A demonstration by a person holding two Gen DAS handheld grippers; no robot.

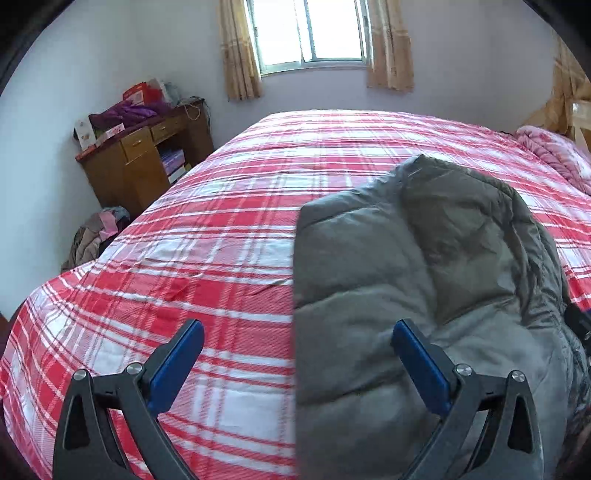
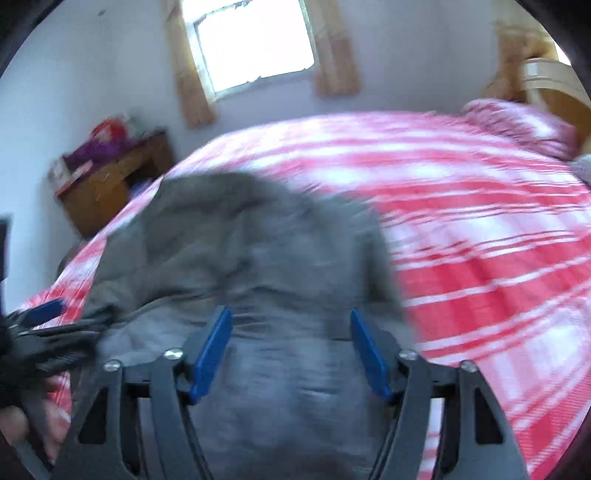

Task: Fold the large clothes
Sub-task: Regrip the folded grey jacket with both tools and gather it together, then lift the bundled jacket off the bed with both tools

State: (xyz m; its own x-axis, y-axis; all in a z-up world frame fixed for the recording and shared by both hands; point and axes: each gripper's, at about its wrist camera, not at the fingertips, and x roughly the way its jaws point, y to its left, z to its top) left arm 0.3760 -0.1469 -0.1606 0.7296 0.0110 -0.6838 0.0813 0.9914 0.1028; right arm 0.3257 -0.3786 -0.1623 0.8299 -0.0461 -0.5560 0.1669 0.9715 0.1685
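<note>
A grey padded jacket (image 1: 417,266) lies bunched on a bed with a red and white plaid cover (image 1: 207,236). My left gripper (image 1: 297,328) is open over the jacket's left edge, one finger above the cover, one above the jacket. In the blurred right wrist view the jacket (image 2: 258,240) fills the middle, and my right gripper (image 2: 291,317) is open just above it, holding nothing. The left gripper (image 2: 40,314) shows at the left edge of that view.
A wooden desk (image 1: 144,162) with clutter stands by the far left wall, with a pile of clothes (image 1: 96,236) on the floor. A window (image 1: 310,33) with curtains is behind the bed. A pink quilt (image 1: 554,155) and wooden headboard (image 2: 554,85) are at the right.
</note>
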